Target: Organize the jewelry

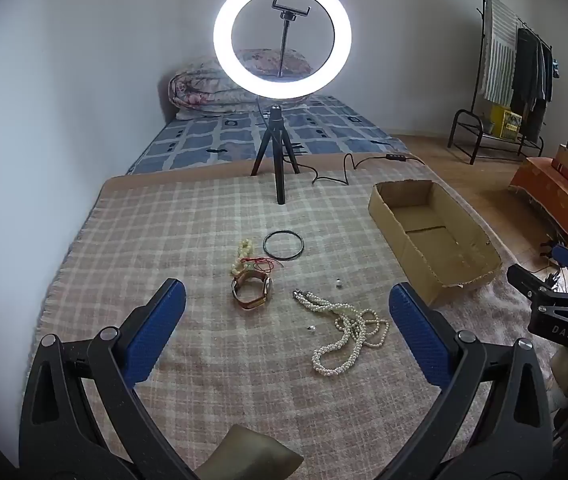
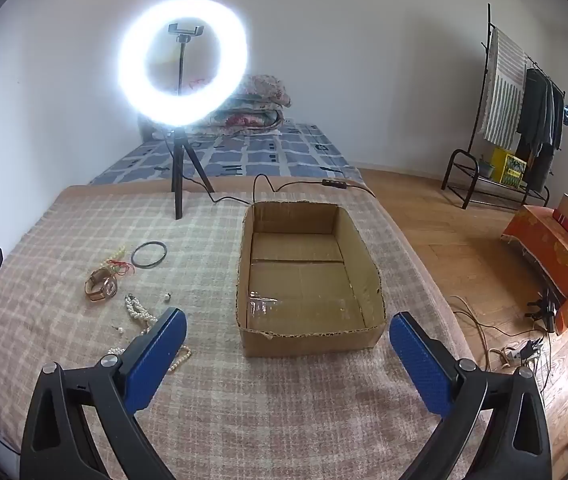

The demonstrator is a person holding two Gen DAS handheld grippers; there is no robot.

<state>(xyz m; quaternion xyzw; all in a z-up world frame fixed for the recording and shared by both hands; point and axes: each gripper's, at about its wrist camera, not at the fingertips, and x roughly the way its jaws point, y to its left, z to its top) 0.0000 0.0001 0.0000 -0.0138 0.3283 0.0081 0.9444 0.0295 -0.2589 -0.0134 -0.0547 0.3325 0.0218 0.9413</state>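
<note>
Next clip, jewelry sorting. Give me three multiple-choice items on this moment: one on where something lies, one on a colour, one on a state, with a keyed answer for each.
1. Where does the black bangle lie?
A. inside the cardboard box
B. on the checked blanket, beyond the watch
C. on the wooden floor

2. What colour are the pads of each claw?
A. blue
B. red
C. white

3. What state is the cardboard box in?
A. closed with tape
B. open and holding the pearl necklace
C. open with no jewelry inside

Answers:
1. B: it rests on the checked blanket, past the watch toward the ring light.
2. A: blue pads show on the left claw and the right claw.
3. C: the pearl necklace lies on the blanket and the box floor is bare.
</note>
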